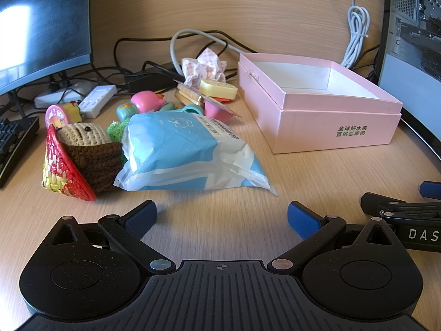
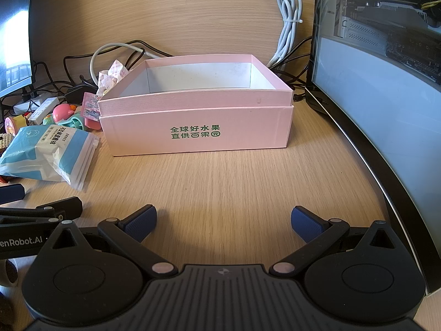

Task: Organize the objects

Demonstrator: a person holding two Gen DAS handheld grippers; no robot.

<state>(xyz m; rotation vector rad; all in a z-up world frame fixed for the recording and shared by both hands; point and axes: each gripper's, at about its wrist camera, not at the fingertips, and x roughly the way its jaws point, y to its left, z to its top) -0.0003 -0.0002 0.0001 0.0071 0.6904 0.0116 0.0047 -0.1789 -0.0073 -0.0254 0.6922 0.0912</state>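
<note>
Pink box point(image 2: 195, 127) sits open on the wooden desk point(image 2: 220, 187), nothing visible inside; left of the box lies a blue-and-white packet point(image 1: 182, 154), touching a crocheted toy point(image 1: 88, 149); small plastic toys point(image 1: 146, 102) cluster behind the packet, left of the box; left gripper point(image 1: 222, 218) jaws spread wide, nothing between; right gripper point(image 2: 223, 220) likewise released, in front of the box.

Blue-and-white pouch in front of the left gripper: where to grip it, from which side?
Probably the near, flattened sealed edge of the blue-and-white pouch, coming straight in from the front with the open left gripper. That edge lies thin and faces the gripper; the crocheted toy crowds its left side, the other toys its back.
</note>
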